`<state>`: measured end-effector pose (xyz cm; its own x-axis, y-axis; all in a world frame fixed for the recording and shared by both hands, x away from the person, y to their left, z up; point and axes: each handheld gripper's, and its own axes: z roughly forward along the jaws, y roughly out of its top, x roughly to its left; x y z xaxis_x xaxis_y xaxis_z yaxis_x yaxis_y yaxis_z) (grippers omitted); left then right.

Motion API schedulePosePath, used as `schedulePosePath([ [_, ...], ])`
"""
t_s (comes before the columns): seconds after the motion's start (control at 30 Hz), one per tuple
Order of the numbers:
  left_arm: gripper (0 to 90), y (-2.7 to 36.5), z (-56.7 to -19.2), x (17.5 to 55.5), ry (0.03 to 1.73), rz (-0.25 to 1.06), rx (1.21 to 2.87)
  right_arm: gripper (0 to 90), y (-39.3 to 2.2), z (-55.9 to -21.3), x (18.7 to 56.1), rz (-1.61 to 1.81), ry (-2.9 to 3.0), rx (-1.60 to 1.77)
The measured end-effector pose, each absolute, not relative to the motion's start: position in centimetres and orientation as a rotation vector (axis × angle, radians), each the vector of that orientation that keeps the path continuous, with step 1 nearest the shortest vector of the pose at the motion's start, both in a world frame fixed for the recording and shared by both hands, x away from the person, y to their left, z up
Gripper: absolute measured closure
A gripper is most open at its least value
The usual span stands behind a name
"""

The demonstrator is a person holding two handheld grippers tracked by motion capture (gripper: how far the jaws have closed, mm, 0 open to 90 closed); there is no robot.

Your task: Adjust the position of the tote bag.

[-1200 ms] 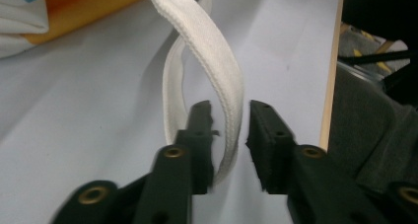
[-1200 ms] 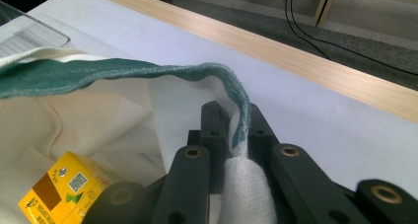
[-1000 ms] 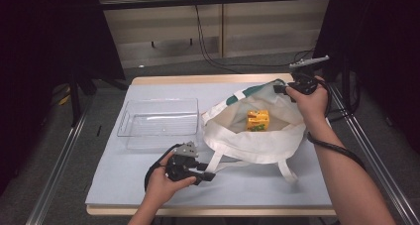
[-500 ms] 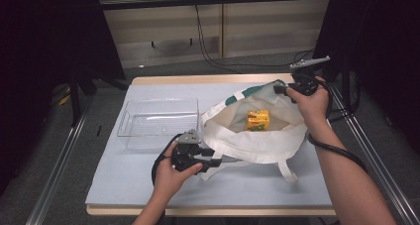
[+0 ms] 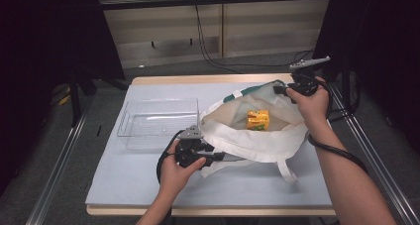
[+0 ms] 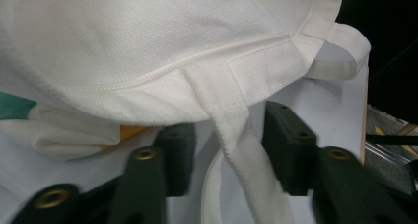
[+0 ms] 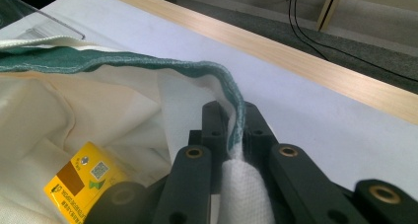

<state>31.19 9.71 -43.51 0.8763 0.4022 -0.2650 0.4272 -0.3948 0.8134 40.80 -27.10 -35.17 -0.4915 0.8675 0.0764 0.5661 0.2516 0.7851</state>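
Tote bag (image 5: pixel 257 138) soft, limp cloth – grip hems, straps; right gripper (image 7: pixel 235 135) pinching green rim (image 7: pixel 148 63); left gripper (image 6: pixel 227 150) spread around strap (image 6: pixel 236 135); carton (image 5: pixel 258 120) inside, light

Right gripper (image 7: pixel 235 128) fingers (image 7: pixel 213 130) pinch bag (image 7: pixel 74 100) green rim; yellow carton (image 7: pixel 84 182) inside.
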Motion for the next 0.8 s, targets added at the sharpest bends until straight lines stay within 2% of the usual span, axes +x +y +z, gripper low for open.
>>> schedulePosePath([
  [0.03,65.4,9.8,-43.4,31.2,0.602,-0.032,2.030,83.2,-27.1,-35.2,40.8,1.109,2.158,1.316],
  [0.07,73.9,9.8,-43.4,31.2,0.606,-0.044,2.026,83.2,-27.0,-35.2,40.7,1.112,2.162,1.314],
  [0.1,73.9,9.8,-43.3,31.2,0.607,-0.040,2.031,83.2,-27.0,-35.2,40.7,1.112,2.162,1.314],
  [0.23,83.1,9.7,-43.1,31.1,0.605,-0.049,2.060,83.3,-27.0,-35.1,40.6,1.108,2.161,1.311],
  [0.4,86.5,9.6,-43.3,31.1,0.600,-0.067,2.092,83.3,-27.2,-35.2,40.8,1.102,2.162,1.313],
  [0.8,87.8,9.6,-44.2,31.0,0.607,-0.113,2.132,83.2,-27.8,-35.7,41.9,1.092,2.157,1.320],
])
